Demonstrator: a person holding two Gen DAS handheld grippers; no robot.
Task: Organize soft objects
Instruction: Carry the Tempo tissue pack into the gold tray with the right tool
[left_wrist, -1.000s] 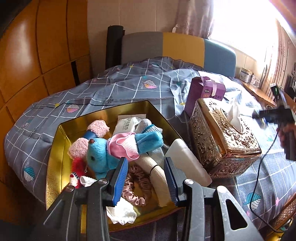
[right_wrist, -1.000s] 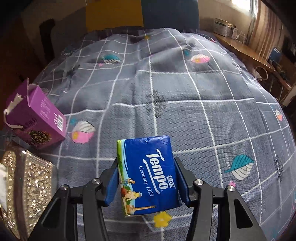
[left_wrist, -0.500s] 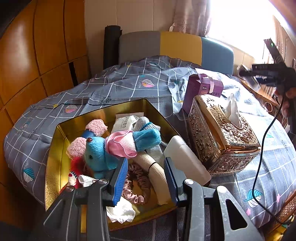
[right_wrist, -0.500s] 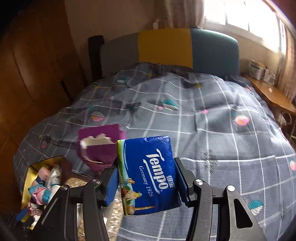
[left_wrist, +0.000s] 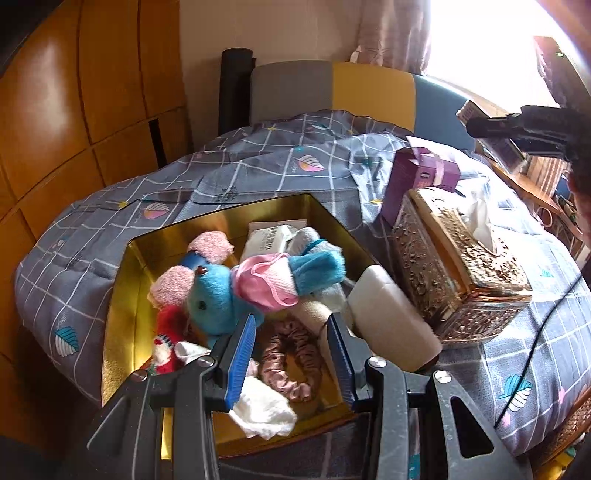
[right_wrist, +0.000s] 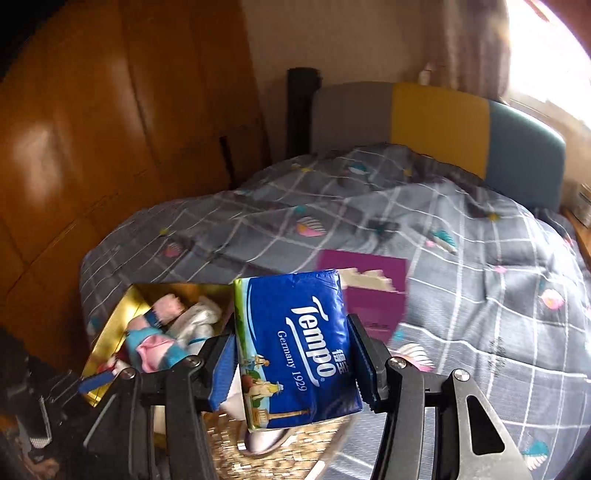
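Observation:
My right gripper (right_wrist: 291, 332) is shut on a blue Tempo tissue pack (right_wrist: 295, 343), held upright in the air above the ornate gold tissue box (right_wrist: 288, 454). The open gold box (right_wrist: 110, 325) lies below and to its left. In the left wrist view my left gripper (left_wrist: 291, 321) hovers open over that gold box (left_wrist: 136, 295), nothing between its blue pads. Inside lie a blue plush toy (left_wrist: 214, 291) with pink ears, a pink scrunchie (left_wrist: 291, 362), a white cloth (left_wrist: 262, 406) and rolled socks. The dark body of the right-hand tool (left_wrist: 524, 129) shows at upper right.
All of it sits on a bed with a grey checked quilt (left_wrist: 258, 173). An ornate gold tissue box (left_wrist: 461, 273) and a purple carton (left_wrist: 417, 177) stand right of the gold box, a white bottle (left_wrist: 391, 321) leaning between. A wooden wardrobe (left_wrist: 92, 92) lines the left.
My right gripper has risen and swung left with the tissue pack, from low over the quilt to above the ornate tissue box, facing the gold box. The left gripper has stayed put.

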